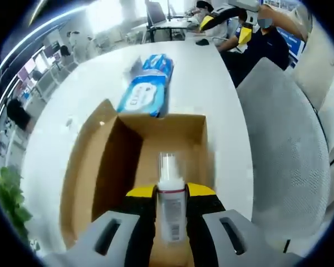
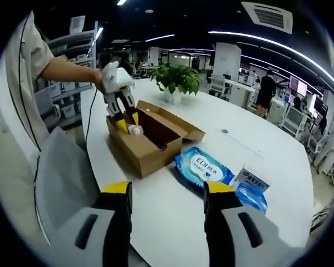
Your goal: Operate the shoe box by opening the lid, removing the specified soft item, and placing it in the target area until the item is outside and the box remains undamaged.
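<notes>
An open brown cardboard shoe box (image 1: 122, 161) lies on the white table, its lid flap folded out to the left. My left gripper (image 1: 171, 192) is shut on a small white bottle (image 1: 171, 219) with a red band and clear cap, held upright over the box's near end. In the right gripper view the same left gripper (image 2: 120, 103), held by a person's hand, hangs over the box (image 2: 150, 147) with the bottle (image 2: 135, 129) in it. A blue soft wipes pack (image 1: 147, 92) (image 2: 203, 166) lies on the table just beyond the box. My right gripper (image 2: 168, 192) stands open above bare table.
A small blue-and-white carton (image 2: 251, 179) and another blue pack (image 2: 251, 197) lie past the wipes. A grey mesh chair (image 1: 286, 150) (image 2: 61, 172) stands at the table edge. A potted plant (image 2: 178, 78) sits at the table's far end. People sit in the background.
</notes>
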Tool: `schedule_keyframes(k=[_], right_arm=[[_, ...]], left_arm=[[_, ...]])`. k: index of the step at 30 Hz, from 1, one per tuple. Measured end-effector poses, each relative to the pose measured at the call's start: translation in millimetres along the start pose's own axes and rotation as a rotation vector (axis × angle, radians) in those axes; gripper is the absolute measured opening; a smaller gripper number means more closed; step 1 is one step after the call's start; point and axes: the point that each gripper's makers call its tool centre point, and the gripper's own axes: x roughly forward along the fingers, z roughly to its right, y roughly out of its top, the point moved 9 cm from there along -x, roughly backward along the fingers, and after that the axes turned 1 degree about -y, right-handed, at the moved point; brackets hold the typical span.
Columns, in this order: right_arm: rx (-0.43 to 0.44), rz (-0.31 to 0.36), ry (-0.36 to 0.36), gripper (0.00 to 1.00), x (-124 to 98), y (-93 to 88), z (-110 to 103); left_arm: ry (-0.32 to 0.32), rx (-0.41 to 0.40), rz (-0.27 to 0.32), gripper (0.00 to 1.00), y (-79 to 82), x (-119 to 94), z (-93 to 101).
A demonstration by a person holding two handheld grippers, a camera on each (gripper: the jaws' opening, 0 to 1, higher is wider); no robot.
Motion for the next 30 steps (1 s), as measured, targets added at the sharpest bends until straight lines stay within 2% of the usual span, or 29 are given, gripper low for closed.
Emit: schedule_keyframes(k=[7,15,30], right_arm=[[-0.026,0.012,0.046,0.42,10,7.7,-5],[-0.071,0.017,0.108,0.4,25,18.0,-13],[-0.219,0.007,0.265,0.34,52,36.4,-42]], left_arm=[[-0.027,0.054,0.05,0.17,17.5,-4,8.1],[-0.091,0.097,0.1,0.17,38.2,-4,21.8],[-0.17,0.165,0.164,0.17,69.2,-6,48.7]])
